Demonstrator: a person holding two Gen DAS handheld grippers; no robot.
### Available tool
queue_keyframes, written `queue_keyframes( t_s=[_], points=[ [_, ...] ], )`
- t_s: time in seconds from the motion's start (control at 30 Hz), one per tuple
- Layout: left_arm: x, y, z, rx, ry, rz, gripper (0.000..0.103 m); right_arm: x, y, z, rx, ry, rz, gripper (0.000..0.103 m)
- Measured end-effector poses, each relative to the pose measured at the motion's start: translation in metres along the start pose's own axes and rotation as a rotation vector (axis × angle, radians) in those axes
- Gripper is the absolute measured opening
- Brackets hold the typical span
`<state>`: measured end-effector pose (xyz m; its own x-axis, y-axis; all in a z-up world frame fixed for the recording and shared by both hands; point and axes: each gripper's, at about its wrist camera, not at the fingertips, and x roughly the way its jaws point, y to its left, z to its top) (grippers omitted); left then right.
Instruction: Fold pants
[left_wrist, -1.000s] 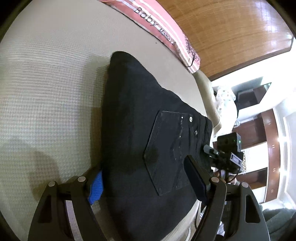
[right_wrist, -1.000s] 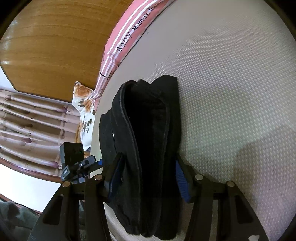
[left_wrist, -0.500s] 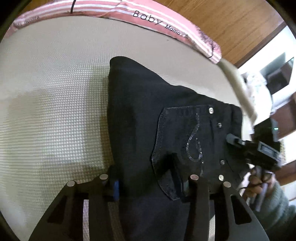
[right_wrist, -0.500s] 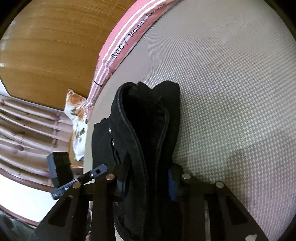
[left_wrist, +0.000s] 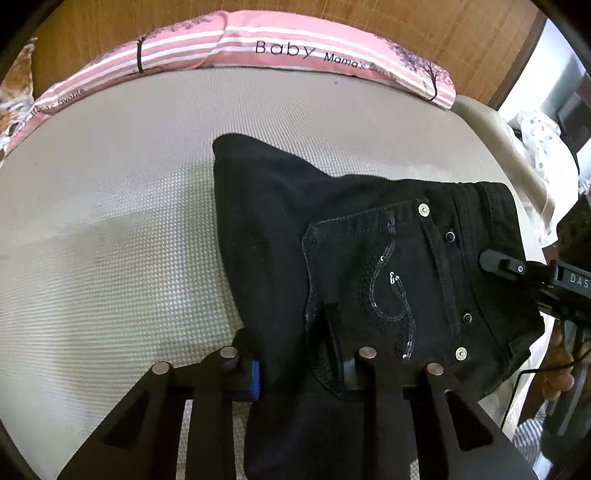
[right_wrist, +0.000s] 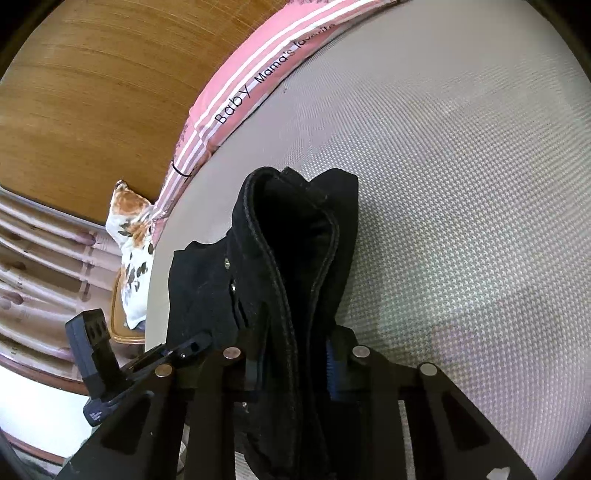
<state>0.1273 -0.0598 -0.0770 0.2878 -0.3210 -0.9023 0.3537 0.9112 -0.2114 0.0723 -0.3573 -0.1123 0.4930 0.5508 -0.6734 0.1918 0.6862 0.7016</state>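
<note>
Black folded pants (left_wrist: 351, 258) with a sequinned back pocket lie on a cream mattress (left_wrist: 110, 240). My left gripper (left_wrist: 301, 373) has its jaws closing on the near edge of the pants, and the blue pads press into the bunched cloth by the pocket. In the right wrist view the thick folded stack of pants (right_wrist: 295, 240) rises between the fingers of my right gripper (right_wrist: 295, 369), whose jaws are also closing and squeeze it from both sides. Each gripper shows in the other's view: the right one (left_wrist: 535, 273) at the waistband side, the left one (right_wrist: 110, 362) at the lower left.
A pink striped pillow (left_wrist: 295, 51) printed "Baby" lies along the wooden headboard (right_wrist: 92, 92). A floral cushion (right_wrist: 133, 258) sits off the mattress corner. A person's hand (left_wrist: 557, 365) holds the right gripper at the bed's edge.
Both pairs of jaws have narrowed from wide apart to pinching the pants. The left view has swung so that the pillow now runs across the top, and the pants edge has bunched up.
</note>
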Motion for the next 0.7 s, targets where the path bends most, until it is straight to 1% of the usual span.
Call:
queue_keyframes(
  t_s=[0.1, 0.3, 0.53, 0.7],
  points=[
    [-0.007, 0.001, -0.003, 0.002, -0.014, -0.003, 0.022, -0.003, 0.010, 0.000, -0.010, -0.006, -0.007, 0.021],
    [-0.016, 0.010, -0.007, -0.025, -0.023, -0.022, 0.019, 0.000, 0.029, 0.002, -0.022, -0.007, -0.004, 0.020],
    [-0.028, 0.029, -0.001, -0.058, -0.059, -0.004, 0.018, 0.018, 0.049, 0.009, -0.035, 0.012, 0.030, 0.020],
    [-0.035, 0.050, 0.016, -0.080, -0.096, 0.032, 0.018, 0.041, 0.067, 0.027, -0.047, 0.016, 0.070, 0.020]
  ],
)
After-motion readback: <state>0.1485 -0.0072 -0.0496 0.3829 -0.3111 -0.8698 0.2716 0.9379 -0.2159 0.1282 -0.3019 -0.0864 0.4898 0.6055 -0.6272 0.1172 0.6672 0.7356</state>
